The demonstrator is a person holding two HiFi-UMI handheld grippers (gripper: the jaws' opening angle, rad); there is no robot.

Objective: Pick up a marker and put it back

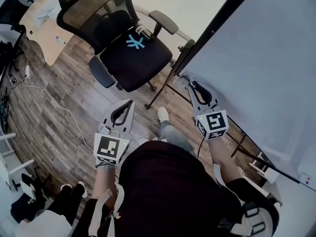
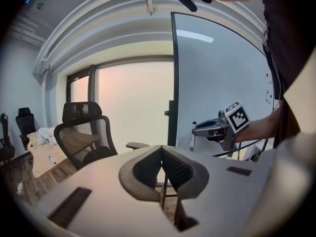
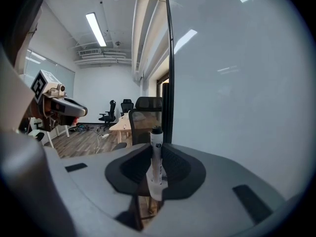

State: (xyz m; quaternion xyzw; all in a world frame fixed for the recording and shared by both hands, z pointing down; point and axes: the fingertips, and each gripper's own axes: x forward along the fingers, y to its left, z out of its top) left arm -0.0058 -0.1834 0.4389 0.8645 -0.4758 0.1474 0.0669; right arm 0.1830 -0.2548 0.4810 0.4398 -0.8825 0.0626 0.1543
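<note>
Right gripper [image 3: 156,173] jaws clamped on a white marker [image 3: 156,149], marker upright with dark end up, close beside the whiteboard [image 3: 237,83], left gripper [image 2: 162,169] jaws pressed together with nothing between them, held above wood floor [image 1: 59,107], near black office chair [image 1: 133,48].

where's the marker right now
In the right gripper view, the marker stands upright, clamped in the jaws of the right gripper, close to the whiteboard.
</note>
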